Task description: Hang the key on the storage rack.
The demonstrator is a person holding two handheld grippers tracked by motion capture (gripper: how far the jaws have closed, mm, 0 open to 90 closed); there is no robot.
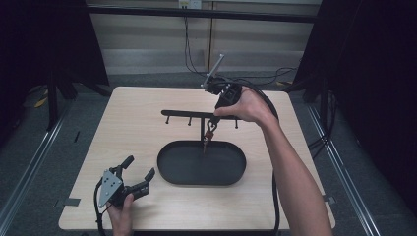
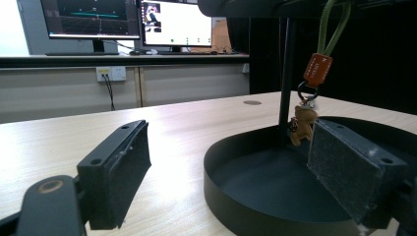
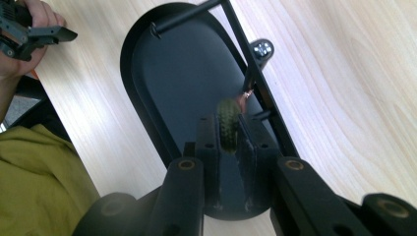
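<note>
Setting: a lab or recording workspace. Beyond the left tongs (image 2: 223, 172), two monitors (image 2: 133, 19) stand on a ledge above a wall socket (image 2: 111, 73). Black curtains (image 1: 44, 39) flank the light wood surface (image 1: 133, 132), floor rails (image 1: 29, 162) run alongside it, and cables (image 1: 189, 44) hang behind the right tongs (image 1: 212, 122).

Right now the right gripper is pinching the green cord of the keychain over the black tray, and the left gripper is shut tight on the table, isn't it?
Not quite. The left gripper rests on the table with its jaws wide open, as the left gripper view shows. The right gripper does pinch the green cord over the black tray.
</note>
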